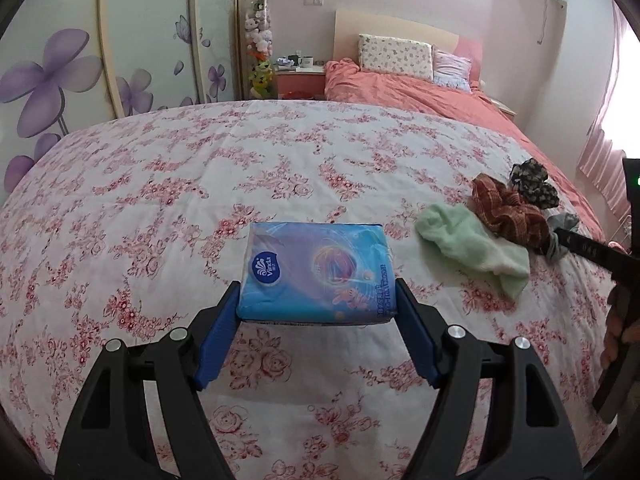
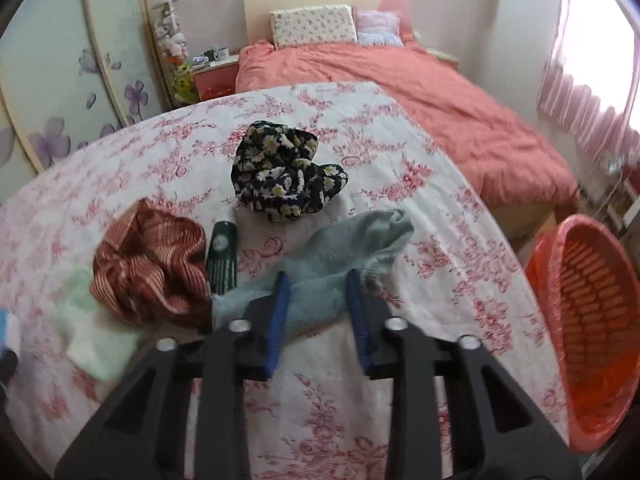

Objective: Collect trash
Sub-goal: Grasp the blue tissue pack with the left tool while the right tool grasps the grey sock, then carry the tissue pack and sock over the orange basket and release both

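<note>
1. Left gripper point(image 1: 318, 312) clamps the blue tissue pack point(image 1: 316, 274) above the floral bedspread point(image 1: 240, 160).
2. Right gripper point(image 2: 318, 304) pinches the grey-blue sock point(image 2: 348, 248) lying on that bedspread.
3. Beside the sock: a green bottle point(image 2: 222, 256), a brown scrunchie point(image 2: 150, 268), a dark floral cloth point(image 2: 280, 172).
4. An orange basket point(image 2: 592, 328) stands off the bedspread's right edge.

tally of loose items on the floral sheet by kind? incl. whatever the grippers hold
Cloth pieces: 4 (green towel, red-brown striped cloth, dark floral cloth, blue-grey cloth in the right gripper)
Tissue packs: 1 (blue pack in the left gripper)
Bottles: 1 (dark green bottle)
Total: 6
</note>
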The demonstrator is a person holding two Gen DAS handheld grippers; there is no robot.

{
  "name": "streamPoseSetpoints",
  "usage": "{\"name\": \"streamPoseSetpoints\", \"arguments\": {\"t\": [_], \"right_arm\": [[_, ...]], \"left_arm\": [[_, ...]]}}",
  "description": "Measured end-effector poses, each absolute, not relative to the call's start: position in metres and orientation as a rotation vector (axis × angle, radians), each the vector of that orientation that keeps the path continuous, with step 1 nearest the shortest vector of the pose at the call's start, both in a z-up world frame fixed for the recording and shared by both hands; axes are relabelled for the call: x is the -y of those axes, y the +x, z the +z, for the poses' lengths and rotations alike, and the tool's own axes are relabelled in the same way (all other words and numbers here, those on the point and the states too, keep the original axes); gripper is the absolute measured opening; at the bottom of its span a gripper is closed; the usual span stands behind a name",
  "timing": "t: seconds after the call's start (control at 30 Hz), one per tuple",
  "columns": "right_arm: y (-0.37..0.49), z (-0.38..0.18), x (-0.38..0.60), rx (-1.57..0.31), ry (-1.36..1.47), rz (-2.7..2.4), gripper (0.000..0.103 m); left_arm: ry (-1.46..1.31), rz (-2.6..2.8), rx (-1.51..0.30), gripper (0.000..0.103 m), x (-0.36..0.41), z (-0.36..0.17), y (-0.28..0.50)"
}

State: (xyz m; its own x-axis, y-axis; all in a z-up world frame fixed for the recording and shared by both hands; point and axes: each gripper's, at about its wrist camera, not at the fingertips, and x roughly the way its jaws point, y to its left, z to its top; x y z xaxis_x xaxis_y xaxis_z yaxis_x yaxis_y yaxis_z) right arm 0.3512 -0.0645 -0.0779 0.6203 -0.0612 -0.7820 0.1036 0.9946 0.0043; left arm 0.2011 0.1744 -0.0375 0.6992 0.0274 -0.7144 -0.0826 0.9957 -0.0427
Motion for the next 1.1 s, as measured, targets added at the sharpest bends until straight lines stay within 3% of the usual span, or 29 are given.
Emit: {"name": "streamPoseSetpoints", "arguments": {"t": [0.03,0.13,0.73,1.1], "right_arm": [[0.350,-0.078,0.064,-0.895,0.042,-0.088,0.012],[0.342,-0.076,0.068,-0.893,0.042,-0.076,0.006],[0.281,-0.044,0.126,-0.786,0.121,-0.111,0.005],[0.241,-0.025,0.157,-0.710,0.128,-0.158,0.005]], "left_arm": [[-0.073,0.058,-0.793,0.073,-0.173,-0.037,0.202],[-0.072,0.052,-0.788,0.073,-0.170,-0.035,0.201],[-0.039,0.011,-0.748,0.073,-0.138,-0.017,0.192],[0.002,-0.083,-0.710,0.073,-0.078,-0.003,0.187]]}}
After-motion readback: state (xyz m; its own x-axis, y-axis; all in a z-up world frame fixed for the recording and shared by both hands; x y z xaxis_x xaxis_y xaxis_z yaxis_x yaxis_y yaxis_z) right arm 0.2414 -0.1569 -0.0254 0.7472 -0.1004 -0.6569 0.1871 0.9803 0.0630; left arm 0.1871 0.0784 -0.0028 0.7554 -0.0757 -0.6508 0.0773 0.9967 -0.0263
